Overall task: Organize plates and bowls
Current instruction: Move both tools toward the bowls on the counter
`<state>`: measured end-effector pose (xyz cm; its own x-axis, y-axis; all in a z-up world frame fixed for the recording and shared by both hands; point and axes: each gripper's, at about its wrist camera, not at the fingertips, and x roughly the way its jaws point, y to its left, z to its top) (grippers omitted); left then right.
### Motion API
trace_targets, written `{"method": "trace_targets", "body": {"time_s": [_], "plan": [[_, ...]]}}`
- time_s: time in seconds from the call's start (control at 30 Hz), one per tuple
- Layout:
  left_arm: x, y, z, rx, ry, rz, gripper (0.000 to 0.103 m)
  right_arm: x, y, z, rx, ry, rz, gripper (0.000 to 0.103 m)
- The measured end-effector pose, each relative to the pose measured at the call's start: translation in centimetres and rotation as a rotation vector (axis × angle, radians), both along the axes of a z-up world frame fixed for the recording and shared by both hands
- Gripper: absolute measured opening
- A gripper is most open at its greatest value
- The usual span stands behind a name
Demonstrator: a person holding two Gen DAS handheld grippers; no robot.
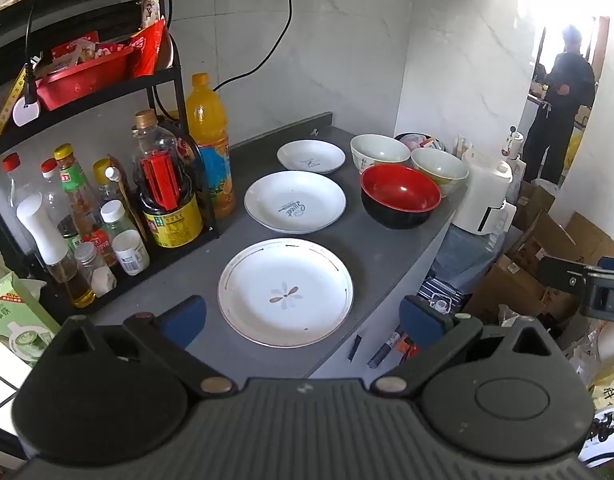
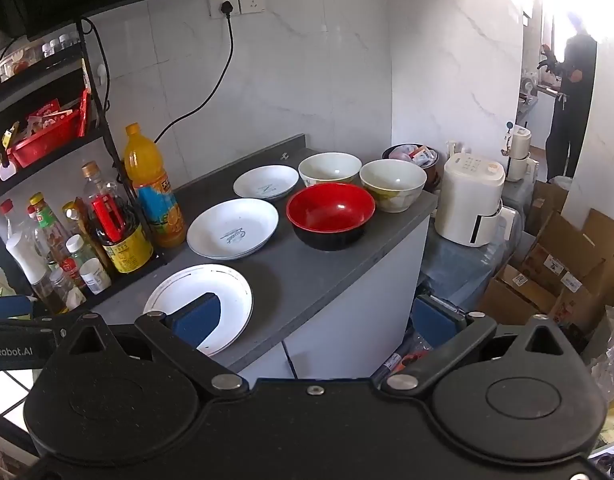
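Three white plates lie in a row on the grey counter (image 1: pixel 379 256): a flower plate (image 1: pixel 285 292) (image 2: pixel 231 294) nearest, a lettered plate (image 1: pixel 295 200) (image 2: pixel 232 229) in the middle, a small plate (image 1: pixel 311 156) (image 2: pixel 265 181) at the back. To their right stand a red-and-black bowl (image 1: pixel 399 196) (image 2: pixel 330 214) and two cream bowls (image 1: pixel 379 152) (image 1: pixel 439 168) (image 2: pixel 329 168) (image 2: pixel 392 184). My left gripper (image 1: pixel 303 318) hovers open over the counter's near edge, just short of the flower plate. My right gripper (image 2: pixel 317 318) is open too, its left pad in front of the flower plate.
A black rack (image 1: pixel 87 72) with a red basket and several bottles, among them an orange juice bottle (image 1: pixel 209 140), lines the counter's left side. A white appliance (image 2: pixel 469 200) stands right of the counter, with cardboard boxes (image 2: pixel 567 264) on the floor. A person (image 1: pixel 559 108) stands in the far doorway.
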<state>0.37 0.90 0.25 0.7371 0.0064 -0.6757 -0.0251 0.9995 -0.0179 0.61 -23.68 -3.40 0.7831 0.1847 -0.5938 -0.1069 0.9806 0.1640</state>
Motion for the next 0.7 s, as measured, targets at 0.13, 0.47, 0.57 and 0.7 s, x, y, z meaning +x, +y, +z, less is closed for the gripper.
{"method": "trace_targets", "body": {"time_s": [0.13, 0.47, 0.57, 0.7], "plan": [[0.41, 0.31, 0.22, 0.0, 0.002, -0.003, 0.102, 0.18, 0.23, -0.04, 0.0, 0.0, 0.001, 0.103], [0.56, 0.24, -0.13, 0.001, -0.005, -0.002, 0.102, 0.82, 0.36, -0.15, -0.003, 0.009, 0.003, 0.103], [0.77, 0.34, 0.0, -0.007, -0.005, -0.001, 0.102, 0.88, 0.47, -0.11, -0.008, 0.009, 0.004, 0.103], [0.87, 0.22, -0.11, 0.0, 0.0, 0.005, 0.102, 0.89, 0.43, -0.15, -0.005, 0.013, 0.006, 0.103]]}}
